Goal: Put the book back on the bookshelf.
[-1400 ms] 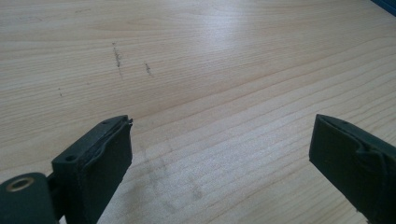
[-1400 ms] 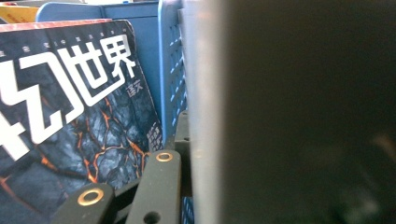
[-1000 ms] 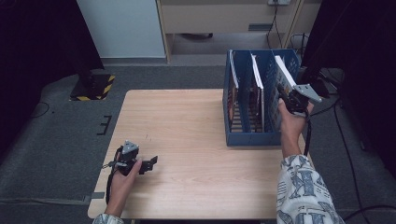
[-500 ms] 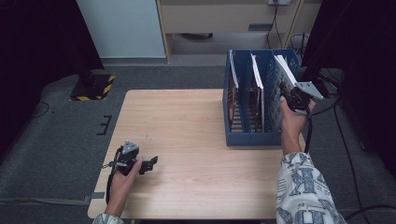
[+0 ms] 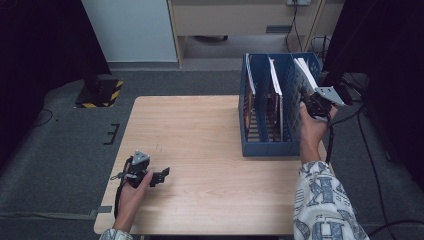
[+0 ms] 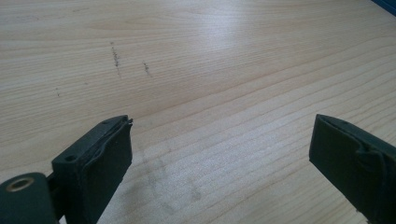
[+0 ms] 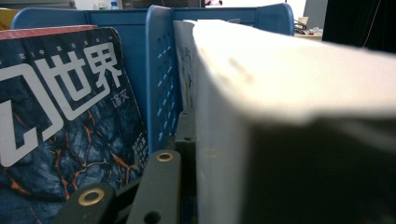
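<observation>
A blue file rack (image 5: 265, 146) with three compartments stands at the table's right side. A thick white-edged book (image 5: 305, 72) leans in its rightmost compartment, and my right gripper (image 5: 314, 106) is shut on it at the near upper end. In the right gripper view the book's page edges (image 7: 280, 93) rise between the jaws, one jaw pressed flat against its side. A dark magazine (image 7: 60, 107) with white characters stands in the middle compartment beyond the blue divider (image 7: 159, 70). My left gripper (image 5: 161, 176) rests low at the table's near left, open (image 6: 222, 126) over bare wood.
Another book (image 5: 249, 75) stands in the rack's left compartment. The wooden table (image 5: 200, 130) stretches between the two hands. A cable hangs from the right gripper past the table's right edge. A yellow-black striped base (image 5: 100, 92) sits on the floor at the far left.
</observation>
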{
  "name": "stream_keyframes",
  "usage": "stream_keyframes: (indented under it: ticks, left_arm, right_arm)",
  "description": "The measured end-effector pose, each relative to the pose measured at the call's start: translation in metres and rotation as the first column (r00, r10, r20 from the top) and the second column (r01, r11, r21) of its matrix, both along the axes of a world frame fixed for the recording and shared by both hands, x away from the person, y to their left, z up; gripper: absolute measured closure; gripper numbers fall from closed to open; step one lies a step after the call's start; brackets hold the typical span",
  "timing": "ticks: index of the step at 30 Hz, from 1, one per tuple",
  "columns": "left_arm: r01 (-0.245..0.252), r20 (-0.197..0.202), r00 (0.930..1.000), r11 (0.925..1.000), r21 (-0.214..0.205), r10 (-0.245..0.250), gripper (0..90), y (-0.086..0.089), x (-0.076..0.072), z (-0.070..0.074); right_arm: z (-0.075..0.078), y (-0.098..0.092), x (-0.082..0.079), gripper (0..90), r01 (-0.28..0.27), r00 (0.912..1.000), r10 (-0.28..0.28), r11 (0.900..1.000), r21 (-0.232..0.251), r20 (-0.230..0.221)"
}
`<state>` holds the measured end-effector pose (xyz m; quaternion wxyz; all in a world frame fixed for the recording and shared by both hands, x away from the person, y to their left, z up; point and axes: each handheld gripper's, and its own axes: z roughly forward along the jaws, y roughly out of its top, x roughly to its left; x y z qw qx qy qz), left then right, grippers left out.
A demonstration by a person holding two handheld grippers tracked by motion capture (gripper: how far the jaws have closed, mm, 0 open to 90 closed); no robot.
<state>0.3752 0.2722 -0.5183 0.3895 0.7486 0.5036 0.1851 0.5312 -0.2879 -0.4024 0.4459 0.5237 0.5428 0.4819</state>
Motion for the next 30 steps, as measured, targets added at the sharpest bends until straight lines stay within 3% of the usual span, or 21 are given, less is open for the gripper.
stream_keyframes:
  ticks: [17, 30]
  left_arm:
    - [0.002, 0.003, 1.0000, 1.0000, 0.006, -0.002, 5.3, 0.001, -0.001, 0.001]
    - [0.002, 0.003, 1.0000, 1.0000, 0.006, -0.002, 5.3, 0.000, -0.001, 0.001]
  right_arm:
    - [-0.001, 0.015, -0.001, 72.7, -0.019, 0.9998, 0.020, 0.9990, -0.040, 0.003]
    - [0.001, 0.016, -0.003, 66.6, -0.038, 0.9993, 0.038, 0.9987, -0.034, -0.002]
